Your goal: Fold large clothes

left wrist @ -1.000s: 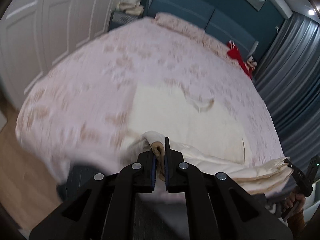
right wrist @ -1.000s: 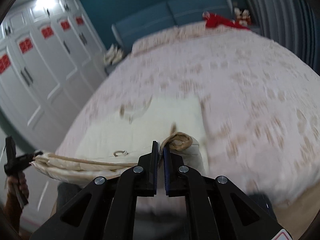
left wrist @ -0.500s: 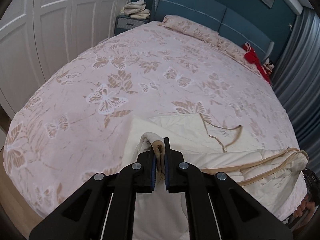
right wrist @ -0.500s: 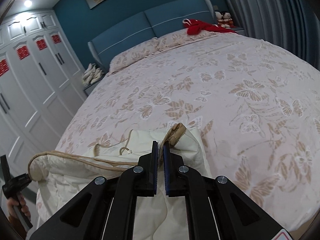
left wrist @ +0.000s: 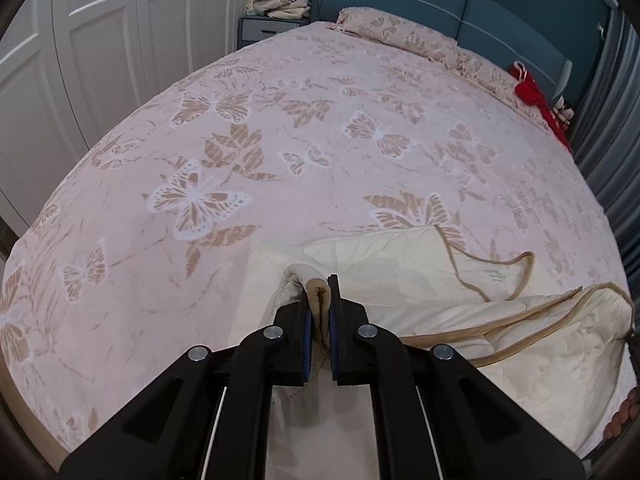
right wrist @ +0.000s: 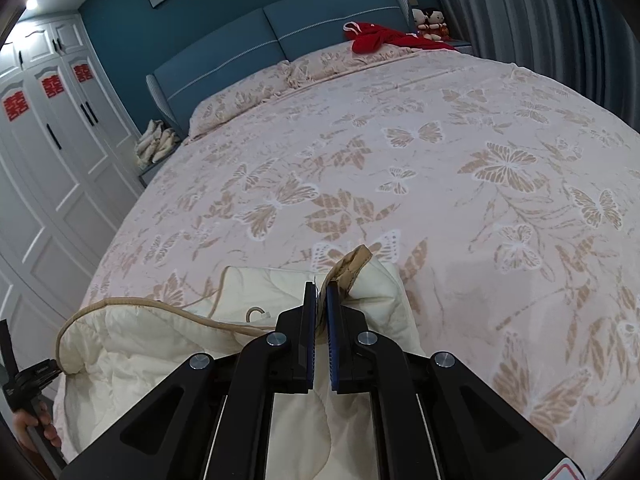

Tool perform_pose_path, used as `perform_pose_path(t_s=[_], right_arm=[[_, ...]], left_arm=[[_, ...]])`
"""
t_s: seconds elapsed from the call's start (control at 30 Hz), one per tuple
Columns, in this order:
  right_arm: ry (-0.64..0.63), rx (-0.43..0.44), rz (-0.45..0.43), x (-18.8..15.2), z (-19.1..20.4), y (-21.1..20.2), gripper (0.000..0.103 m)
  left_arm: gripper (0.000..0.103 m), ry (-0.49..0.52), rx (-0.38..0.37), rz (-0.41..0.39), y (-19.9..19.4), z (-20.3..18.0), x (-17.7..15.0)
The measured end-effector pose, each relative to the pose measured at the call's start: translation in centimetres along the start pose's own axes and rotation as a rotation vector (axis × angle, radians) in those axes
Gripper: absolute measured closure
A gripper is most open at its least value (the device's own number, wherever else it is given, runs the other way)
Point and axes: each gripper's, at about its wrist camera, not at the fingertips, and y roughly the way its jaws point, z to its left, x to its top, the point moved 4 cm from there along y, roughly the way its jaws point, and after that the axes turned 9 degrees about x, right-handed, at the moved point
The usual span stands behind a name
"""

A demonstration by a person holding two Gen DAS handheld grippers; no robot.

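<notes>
Two corners of the cream quilt (left wrist: 404, 264) are pinched, one in each hand-held gripper: the left hand-held gripper (left wrist: 319, 304) is clamped on a bunched, tan-edged corner, and the right hand-held gripper (right wrist: 320, 300) is clamped on the matching corner with its tan binding poking up past the fingertips. Over the last second both have come forward and down over the bed (left wrist: 280, 140); a second ago the views were smeared with motion and the quilt hung lower at the foot, while now the pictures are sharp and the held edge sits over the part of the quilt already lying on the bedspread. That reads as a fold being carried across: the near edge is brought over toward the far edge, and the drop looks close, though the corners are not yet released.

Lying at the foot of the bed, the quilt runs with its long axis crosswise, from one gripper to the other, and the held edge faces the headboard (right wrist: 280, 40). Between the grips the tan-bound edge sags and curls in a loop, so the top layer is not flat yet.
</notes>
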Motion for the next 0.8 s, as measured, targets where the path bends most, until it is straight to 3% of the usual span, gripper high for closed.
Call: perform_pose_path(t_s=[0.8], right_arm=[[0.044,-0.063,0.124,-1.5,-2.4,7.8,0.102]], left_arm=[[0.095,0.029,0.020,0.054,6.5,-0.5,-1.9]])
